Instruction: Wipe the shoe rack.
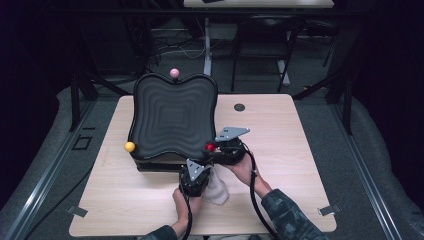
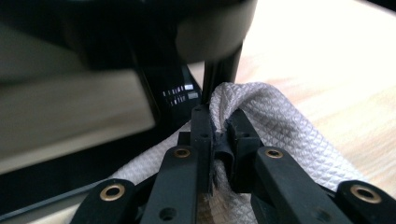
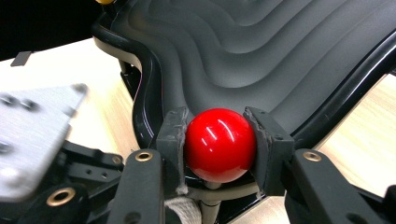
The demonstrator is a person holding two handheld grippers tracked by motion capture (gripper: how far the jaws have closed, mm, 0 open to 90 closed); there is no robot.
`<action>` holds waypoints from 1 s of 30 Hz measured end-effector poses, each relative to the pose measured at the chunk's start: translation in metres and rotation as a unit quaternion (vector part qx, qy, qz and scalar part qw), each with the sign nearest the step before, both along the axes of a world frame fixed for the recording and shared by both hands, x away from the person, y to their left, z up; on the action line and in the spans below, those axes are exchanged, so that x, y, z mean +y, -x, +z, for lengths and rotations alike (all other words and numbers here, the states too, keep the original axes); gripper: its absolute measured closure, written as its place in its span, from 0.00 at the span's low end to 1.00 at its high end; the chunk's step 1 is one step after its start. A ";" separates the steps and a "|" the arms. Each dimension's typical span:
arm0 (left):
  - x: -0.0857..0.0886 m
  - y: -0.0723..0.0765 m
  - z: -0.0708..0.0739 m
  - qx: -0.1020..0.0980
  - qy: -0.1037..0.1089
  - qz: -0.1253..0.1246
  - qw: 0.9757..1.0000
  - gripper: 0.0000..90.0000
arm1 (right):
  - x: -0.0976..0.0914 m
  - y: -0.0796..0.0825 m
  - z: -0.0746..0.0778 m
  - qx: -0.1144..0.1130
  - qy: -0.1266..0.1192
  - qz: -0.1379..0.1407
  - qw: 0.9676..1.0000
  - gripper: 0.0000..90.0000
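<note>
The right tongs [image 3: 219,140] are clamped on the red knob [image 3: 219,143] at the near corner of the black ridged tray [image 1: 172,117]. The left tongs [image 2: 219,140] are clamped on the grey cloth [image 2: 280,126], just beside the tray on the desk [image 1: 290,150].

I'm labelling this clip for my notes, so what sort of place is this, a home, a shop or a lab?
Most likely a lab or test room. A pale wooden table stands on grey carpet in a dark space, with cables and black metal frames behind, and a black rippled tray with ball knobs set on it.
</note>
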State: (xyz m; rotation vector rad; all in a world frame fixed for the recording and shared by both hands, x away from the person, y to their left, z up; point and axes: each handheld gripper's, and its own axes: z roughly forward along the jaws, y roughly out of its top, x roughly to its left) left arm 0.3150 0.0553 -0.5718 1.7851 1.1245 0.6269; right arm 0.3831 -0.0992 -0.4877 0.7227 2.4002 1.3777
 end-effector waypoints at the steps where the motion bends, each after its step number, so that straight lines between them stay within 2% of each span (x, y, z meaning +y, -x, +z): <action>1: 0.000 0.001 0.003 -0.008 0.002 0.001 1.000 0.92 | 0.000 0.000 0.000 0.000 0.000 0.000 1.000 0.67; 4: -0.001 0.003 0.010 -0.025 0.007 0.000 1.000 0.92 | 0.000 0.000 0.000 -0.001 0.001 0.000 1.000 0.67; 7: -0.002 0.002 0.009 -0.028 0.012 0.000 1.000 0.92 | 0.000 0.000 0.000 -0.001 0.001 0.000 1.000 0.67; 9: -0.002 0.002 0.008 -0.026 0.008 -0.002 1.000 0.92 | 0.000 0.000 0.000 0.000 0.001 -0.001 1.000 0.67; 11: -0.003 0.001 0.004 -0.018 0.000 -0.005 1.000 0.92 | 0.000 0.000 0.000 0.000 0.000 0.001 1.000 0.67; 15: -0.004 -0.003 -0.012 0.017 -0.017 -0.008 1.000 0.92 | 0.000 0.000 0.000 -0.001 0.003 0.000 1.000 0.67; 16: -0.004 -0.003 -0.012 0.020 -0.021 -0.008 1.000 0.92 | 0.000 0.000 0.000 -0.001 0.003 -0.001 1.000 0.67; 22: -0.001 -0.002 -0.011 0.017 -0.022 -0.003 1.000 0.92 | 0.000 0.000 0.001 -0.002 0.005 -0.001 1.000 0.67; 26: 0.003 -0.005 -0.012 0.029 -0.032 0.007 0.999 0.92 | 0.000 0.000 0.000 -0.002 0.003 0.001 1.000 0.67; 30: 0.007 -0.007 -0.013 0.035 -0.034 0.016 0.999 0.92 | 0.000 0.000 0.000 -0.004 0.005 0.002 1.000 0.67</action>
